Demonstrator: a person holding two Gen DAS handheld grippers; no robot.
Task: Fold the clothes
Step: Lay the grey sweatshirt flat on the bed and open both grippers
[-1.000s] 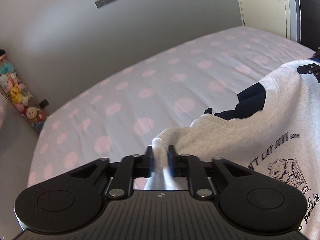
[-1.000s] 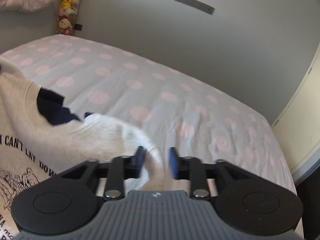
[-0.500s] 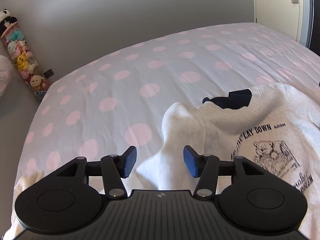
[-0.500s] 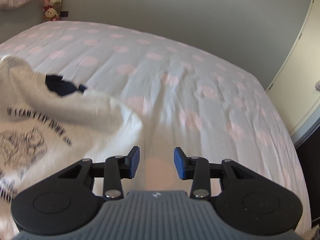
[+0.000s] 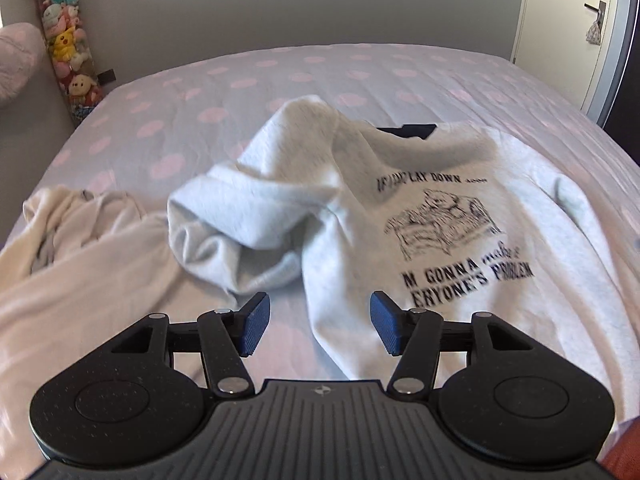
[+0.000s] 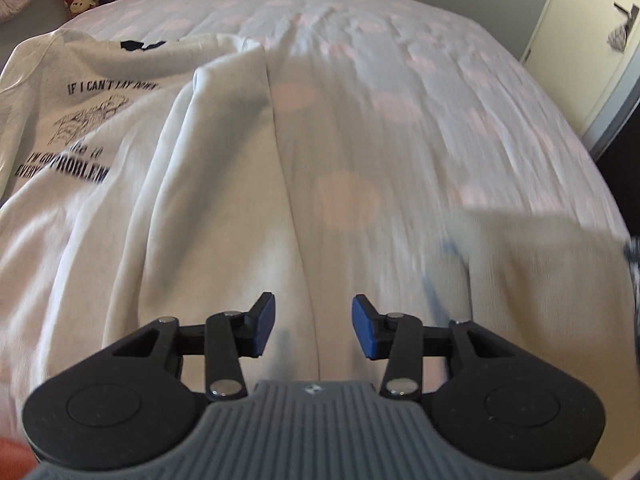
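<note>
The grey printed sweatshirt (image 5: 460, 216) lies front-up on the polka-dot bed (image 5: 360, 76), its dark collar toward the far wall, so the step in hand looks like the laying-out before any fold. The left gripper (image 5: 318, 322) hovers over the sweatshirt's near-left edge with its jaws wide and empty; the right gripper (image 6: 313, 327) hangs over the sweatshirt's right side, jaws likewise wide, gripping nothing. Next, I judge, the sleeves need straightening or folding across the chest, beginning with the crumpled one. Only the left view shows that sleeve (image 5: 248, 216), bunched in a heap left of the print, and a cream garment (image 5: 80, 256) further left of the sweatshirt. Only the right view shows the other sleeve (image 6: 236, 128) lying long and fairly straight, and blurred pale cloth (image 6: 540, 264) right of the sweatshirt.
</note>
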